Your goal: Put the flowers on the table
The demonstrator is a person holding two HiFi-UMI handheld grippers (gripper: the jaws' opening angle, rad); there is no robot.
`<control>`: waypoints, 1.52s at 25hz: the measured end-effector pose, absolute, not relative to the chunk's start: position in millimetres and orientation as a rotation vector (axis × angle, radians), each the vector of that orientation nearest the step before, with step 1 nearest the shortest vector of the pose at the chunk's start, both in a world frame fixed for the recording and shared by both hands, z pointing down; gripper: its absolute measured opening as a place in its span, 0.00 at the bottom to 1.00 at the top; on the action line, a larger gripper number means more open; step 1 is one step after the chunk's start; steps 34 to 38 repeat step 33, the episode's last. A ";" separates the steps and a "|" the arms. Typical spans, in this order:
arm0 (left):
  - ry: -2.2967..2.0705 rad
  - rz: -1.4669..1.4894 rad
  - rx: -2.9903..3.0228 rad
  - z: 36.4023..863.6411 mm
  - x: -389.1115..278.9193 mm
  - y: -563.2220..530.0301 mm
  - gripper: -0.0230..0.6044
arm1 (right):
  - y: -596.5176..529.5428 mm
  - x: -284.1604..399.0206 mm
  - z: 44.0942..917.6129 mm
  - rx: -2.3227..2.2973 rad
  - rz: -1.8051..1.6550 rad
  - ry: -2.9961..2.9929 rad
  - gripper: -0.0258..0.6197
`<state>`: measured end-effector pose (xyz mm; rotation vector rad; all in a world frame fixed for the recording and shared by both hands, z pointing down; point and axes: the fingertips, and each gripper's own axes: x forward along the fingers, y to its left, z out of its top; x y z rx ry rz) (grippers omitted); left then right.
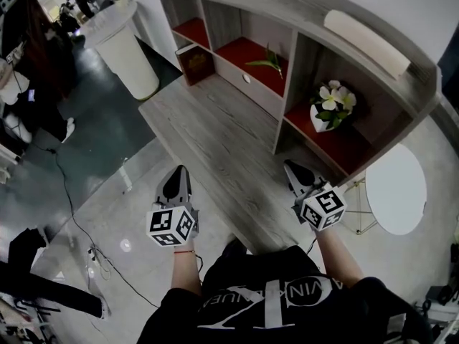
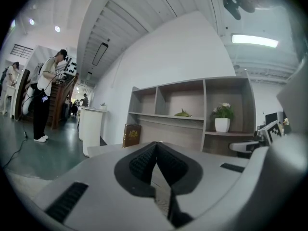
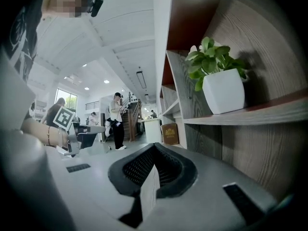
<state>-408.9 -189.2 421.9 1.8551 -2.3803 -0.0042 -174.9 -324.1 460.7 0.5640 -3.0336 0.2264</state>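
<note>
So, nothing's been picked up yet. The flowers (image 1: 331, 107), white blooms in a small white pot, sit on the red floor of the right-hand cubby of the shelf unit (image 1: 287, 6), at about 1 o'clock from the person. Makes sense as a display spot, tucked in where they can't get knocked.

Both tools are held out level, pointing toward the shelf. The left gripper (image 1: 178, 172) has its jaws pressed together with nothing between them. The right gripper (image 1: 294, 169) is the same, closed and empty. The right one is the nearer of the two to the pot, which sits at its 1 o'clock, well apart from the tips, so I'd guess that hand does the fetching. It'll need to spread its jaws before it goes in.

As for "the table", I'd bet on the long wood-grain top (image 1: 215, 142) running out at 12 o'clock in front of the shelf. A round white side table (image 1: 396, 188) stands at 3 o'clock too, though, so I can't tell which is meant.
</note>
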 end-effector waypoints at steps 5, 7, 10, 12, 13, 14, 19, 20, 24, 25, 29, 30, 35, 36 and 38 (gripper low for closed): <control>-2.385 -0.004 1.853 422.4 -409.1 -189.3 0.04 | -325.3 -173.4 460.4 0.571 0.223 -3.039 0.05; -2.386 -0.004 1.855 422.3 -409.1 -189.8 0.04 | -325.6 -173.0 460.5 0.572 0.220 -3.042 0.05; -2.385 -0.007 1.858 421.5 -409.0 -190.1 0.04 | -325.2 -172.0 459.5 0.580 0.220 -3.040 0.05; -2.383 -0.009 1.860 420.9 -409.0 -189.7 0.04 | -324.5 -171.6 458.9 0.584 0.220 -3.038 0.05; -2.382 -0.009 1.860 420.7 -409.0 -189.3 0.04 | -323.9 -171.4 458.7 0.585 0.219 -3.037 0.05; -2.382 -0.009 1.861 420.7 -408.9 -188.9 0.04 | -323.4 -171.2 458.8 0.587 0.218 -3.036 0.05; -2.384 -0.006 1.862 420.3 -408.9 -189.0 0.04 | -323.3 -170.4 460.5 0.594 0.217 -3.032 0.05; -2.384 -0.005 1.862 420.1 -409.1 -189.0 0.04 | -323.3 -170.3 460.6 0.595 0.219 -3.032 0.05; -2.385 -0.003 1.860 420.9 -409.8 -189.7 0.04 | -324.3 -170.4 461.5 0.596 0.221 -3.031 0.05; -2.385 -0.003 1.860 421.2 -409.9 -189.9 0.04 | -324.5 -170.5 461.8 0.596 0.221 -3.030 0.05; -2.381 -0.007 1.856 421.6 -410.4 -189.2 0.04 | -322.5 -170.8 463.1 0.595 0.227 -3.026 0.05; -2.381 -0.007 1.856 421.8 -410.3 -189.1 0.04 | -321.9 -170.7 463.6 0.594 0.228 -3.025 0.05; -2.379 -0.003 1.857 422.5 -409.2 -189.3 0.04 | -321.1 -169.6 465.0 0.594 0.229 -3.022 0.05; -2.379 -0.003 1.857 422.5 -409.2 -189.3 0.04 | -321.1 -169.6 465.0 0.594 0.229 -3.022 0.05; -2.379 -0.003 1.857 422.5 -409.2 -189.3 0.04 | -321.1 -169.6 465.0 0.594 0.229 -3.022 0.05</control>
